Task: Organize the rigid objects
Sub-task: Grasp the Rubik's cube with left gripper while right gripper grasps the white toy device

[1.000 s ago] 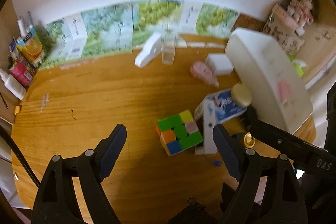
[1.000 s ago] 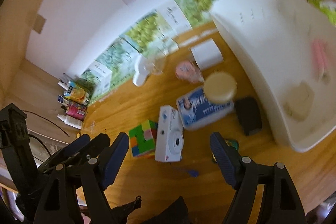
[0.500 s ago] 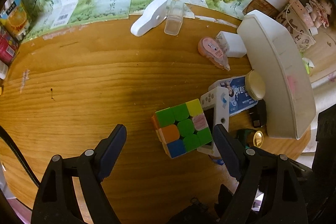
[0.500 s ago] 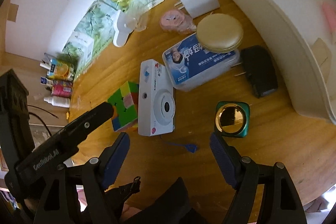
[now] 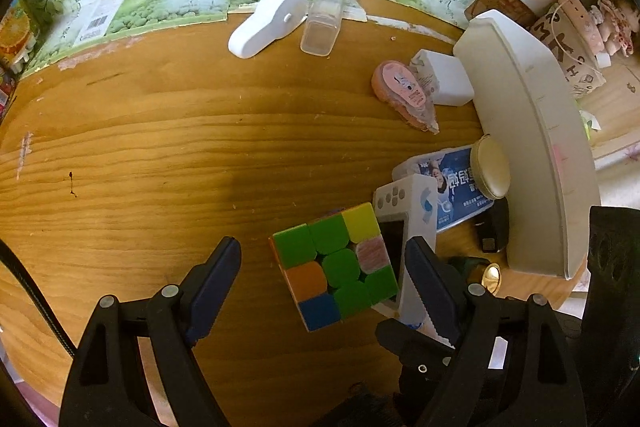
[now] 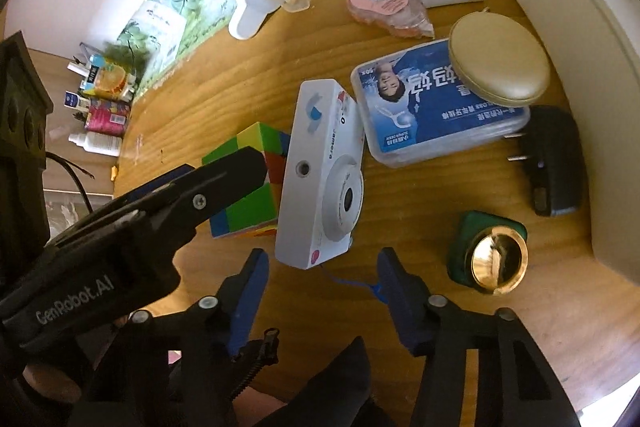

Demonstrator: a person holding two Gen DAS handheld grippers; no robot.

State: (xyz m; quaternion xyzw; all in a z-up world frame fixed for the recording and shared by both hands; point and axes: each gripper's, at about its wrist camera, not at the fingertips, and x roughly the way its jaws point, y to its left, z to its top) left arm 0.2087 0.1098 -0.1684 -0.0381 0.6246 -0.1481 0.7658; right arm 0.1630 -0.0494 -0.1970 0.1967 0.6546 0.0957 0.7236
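A multicoloured puzzle cube lies on the wooden table, touching a white toy camera on its right. My left gripper hangs open over the cube, one finger well clear on the left, the other over the camera's side. In the right wrist view the camera lies lens up beside the cube. My right gripper straddles the camera's near end. Its jaws are closing, with gaps still showing on both sides. One left-gripper finger covers part of the cube.
A white bin stands at the right edge. Beside the camera lie a blue floss box with a round beige case on it, a black plug and a green-and-gold item. Pink tape dispenser and white charger sit farther back.
Both grippers have sunk toward the table and tilted down, so cube and camera look larger. The right jaws have narrowed around the camera's end. The left finger now overlaps the cube.
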